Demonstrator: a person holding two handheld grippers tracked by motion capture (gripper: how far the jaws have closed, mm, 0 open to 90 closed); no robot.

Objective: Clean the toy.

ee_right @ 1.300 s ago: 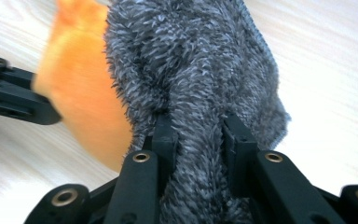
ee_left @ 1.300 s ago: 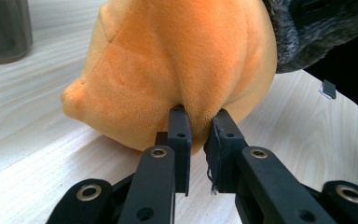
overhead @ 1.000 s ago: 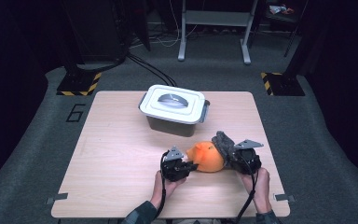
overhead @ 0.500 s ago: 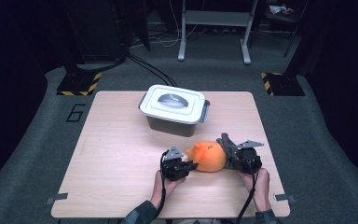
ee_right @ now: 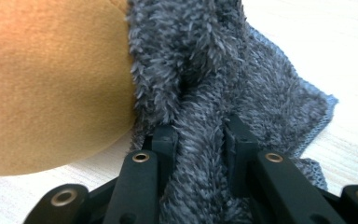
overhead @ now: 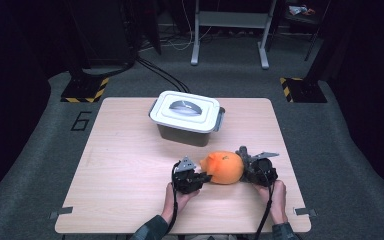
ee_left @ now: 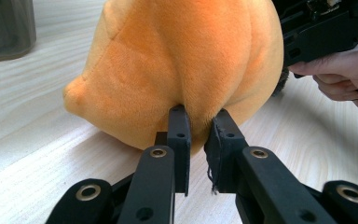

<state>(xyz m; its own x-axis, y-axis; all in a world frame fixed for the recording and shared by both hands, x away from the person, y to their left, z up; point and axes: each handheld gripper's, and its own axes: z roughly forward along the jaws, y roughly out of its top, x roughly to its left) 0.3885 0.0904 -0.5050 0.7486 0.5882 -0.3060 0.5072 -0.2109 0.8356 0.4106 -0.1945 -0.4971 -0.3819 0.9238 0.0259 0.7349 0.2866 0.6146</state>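
Observation:
An orange plush toy (overhead: 225,167) lies on the wooden table (overhead: 125,170) near its front edge, between my two grippers. My left gripper (overhead: 205,176) is at the toy's left side, and in the left gripper view it (ee_left: 198,135) is shut on a fold of the plush toy (ee_left: 182,60). My right gripper (overhead: 245,162) is at the toy's right side. In the right gripper view it (ee_right: 200,135) is shut on a fuzzy grey cloth (ee_right: 223,70) that presses against the plush toy (ee_right: 51,79).
A grey container with a white lid (overhead: 186,117) stands at the back middle of the table, just beyond the toy. The cloth's corner (ee_right: 324,105) rests on the tabletop. A hand (ee_left: 345,79) carrying the right gripper shows in the left gripper view.
My right gripper has sunk a little toward the table with the grey cloth in it. The left gripper and the container have stayed put.

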